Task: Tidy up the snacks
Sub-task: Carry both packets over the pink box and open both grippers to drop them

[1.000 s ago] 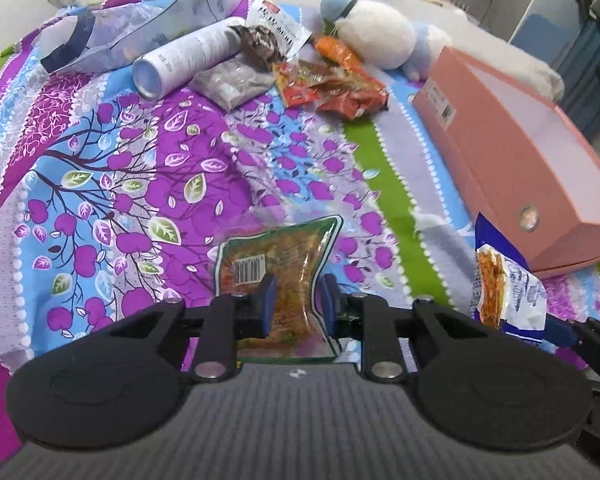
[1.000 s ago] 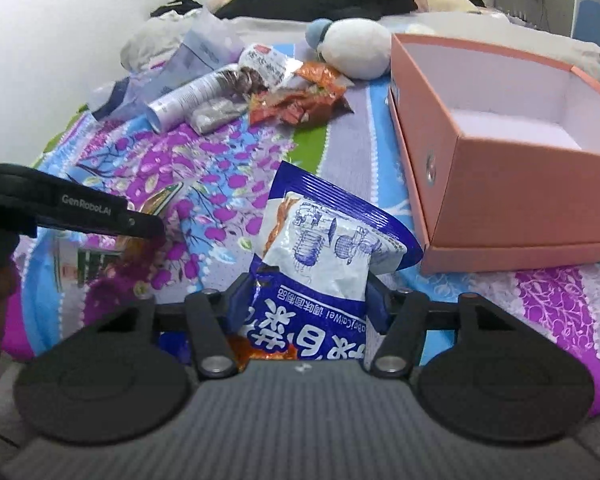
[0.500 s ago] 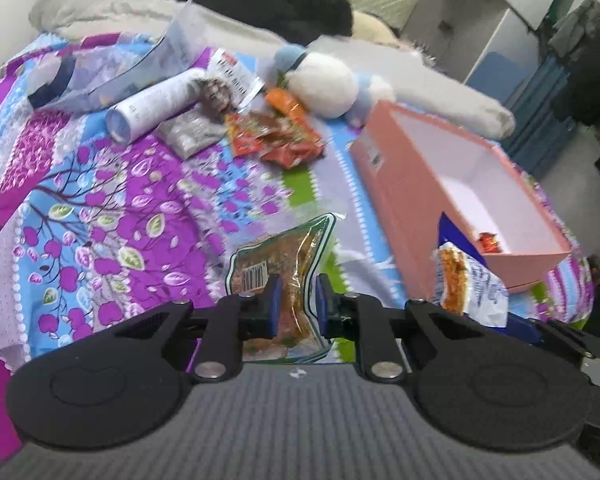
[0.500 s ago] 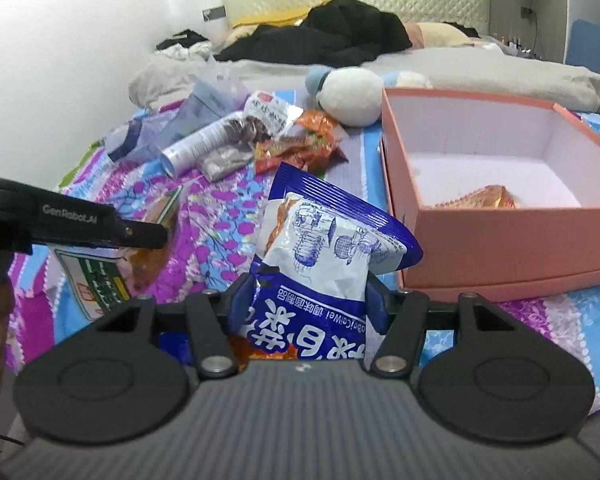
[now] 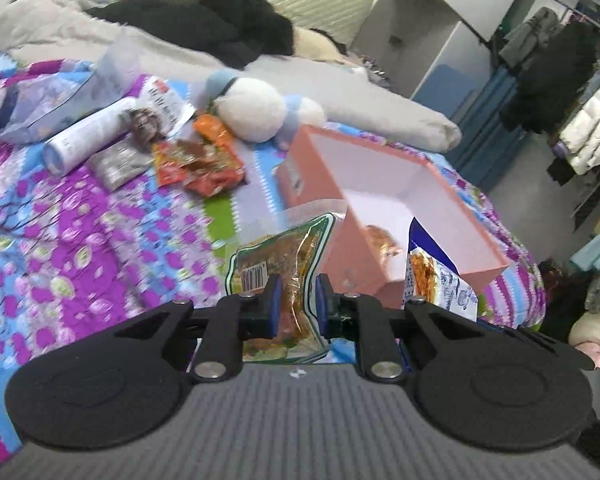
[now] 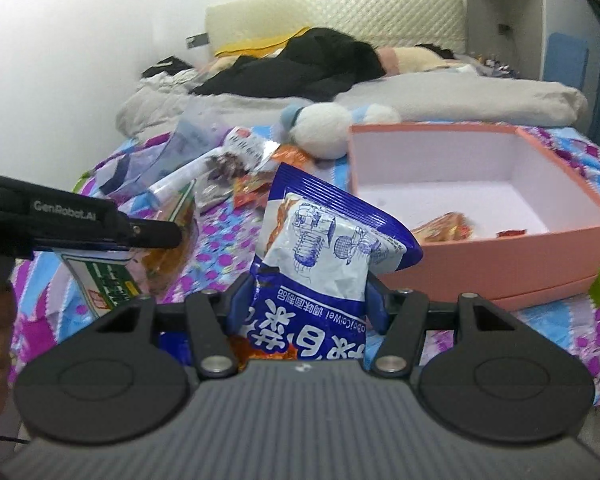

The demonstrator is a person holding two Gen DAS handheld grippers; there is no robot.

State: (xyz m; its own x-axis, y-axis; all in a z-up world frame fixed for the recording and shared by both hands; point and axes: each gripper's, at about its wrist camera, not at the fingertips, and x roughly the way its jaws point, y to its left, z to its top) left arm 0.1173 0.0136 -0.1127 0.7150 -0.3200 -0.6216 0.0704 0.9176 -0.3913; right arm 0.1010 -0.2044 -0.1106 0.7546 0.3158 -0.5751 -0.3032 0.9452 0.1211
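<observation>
Two snack packets in hand, one per tongs. My left tongs (image 5: 293, 296) pinch a clear green-edged packet (image 5: 284, 264) of orange-brown food, barcode facing me, held up off the bed just beside the near-left corner of the box. My right tongs (image 6: 306, 304) pinch a blue-and-white packet (image 6: 320, 256) with printed characters, upright, its top flaring above the blue pads (image 6: 238, 300); it sits in front of the box's near wall.

One pink cardboard box (image 6: 500, 256), open, white inside, on the bed. Inside I count two items from the right wrist view: one orange packet (image 6: 444, 230) against the near wall, one small red piece (image 6: 510, 234) to its right.

Loose pile farther back on the floral bedspread (image 5: 80, 240): one white tube (image 5: 88, 140), one grey-speckled sachet (image 5: 118, 162), one brown-and-white packet (image 5: 156, 114), a cluster of red-orange packets (image 5: 200, 160) (number not clear, they overlap), one large clear bag (image 5: 60, 92). One white-and-blue plush toy (image 5: 256, 110) beside the box's far corner.

Behind: one grey duvet (image 6: 460, 100), black clothing (image 6: 300, 64) heaped at the headboard.
</observation>
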